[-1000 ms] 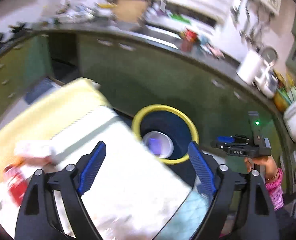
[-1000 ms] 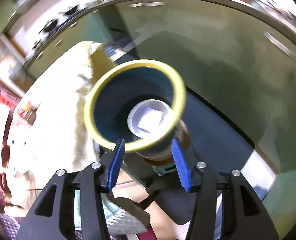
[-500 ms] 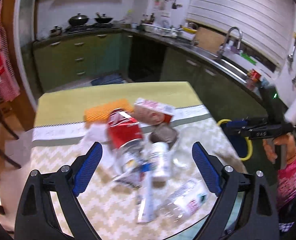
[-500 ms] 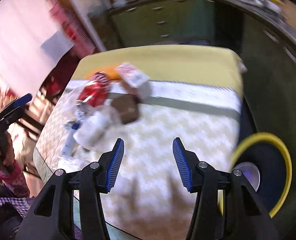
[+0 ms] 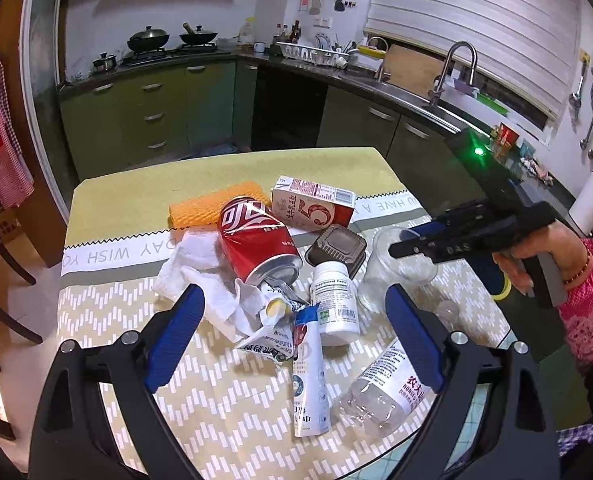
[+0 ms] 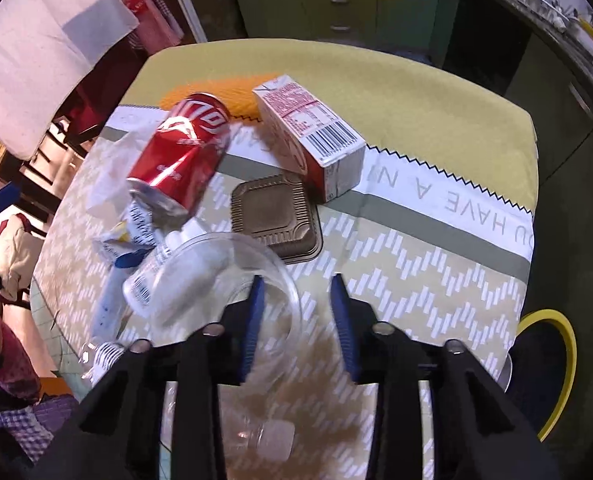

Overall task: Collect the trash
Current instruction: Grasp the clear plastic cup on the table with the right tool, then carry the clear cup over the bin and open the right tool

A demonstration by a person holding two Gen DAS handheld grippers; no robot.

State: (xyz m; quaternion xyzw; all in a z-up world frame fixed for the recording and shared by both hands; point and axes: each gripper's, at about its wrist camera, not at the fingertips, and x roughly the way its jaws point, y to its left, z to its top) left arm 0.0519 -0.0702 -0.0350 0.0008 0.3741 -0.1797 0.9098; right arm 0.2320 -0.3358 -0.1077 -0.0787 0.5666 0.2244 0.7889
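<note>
Trash lies heaped on the table (image 5: 108, 312), straight ahead of the left gripper (image 5: 292, 340), whose jaws stand wide apart with nothing between them. Just beyond its fingertips sit a crumpled white tissue (image 5: 200, 268) and a torn wrapper (image 5: 272, 332); a red can (image 5: 256, 240) lies on its side past them, its open end toward the jaws. A white pill bottle (image 5: 334, 300) and a flattened tube (image 5: 308, 376) lie between the two fingers' lines of sight, and a clear plastic bottle (image 5: 384, 384) lies close to the right-hand finger. Farther off are a brown square lid (image 5: 336, 250), a milk carton (image 5: 312, 206) and an orange sponge cloth (image 5: 212, 208). The far half of the table is bare yellow cloth, with open room up to its far edge.

The right gripper (image 6: 296, 312) points steeply down over the near side of the table, its jaws closing. Its left-hand finger (image 6: 252, 320) sits inside the rim of a clear plastic cup (image 6: 220, 280), so the rim wall is between the jaws, but I cannot tell whether the pads press it. The other finger hangs over bare patterned cloth. Beyond that side, past the table's edge, stands a yellow-rimmed bin (image 6: 556, 364) on the floor.
</note>
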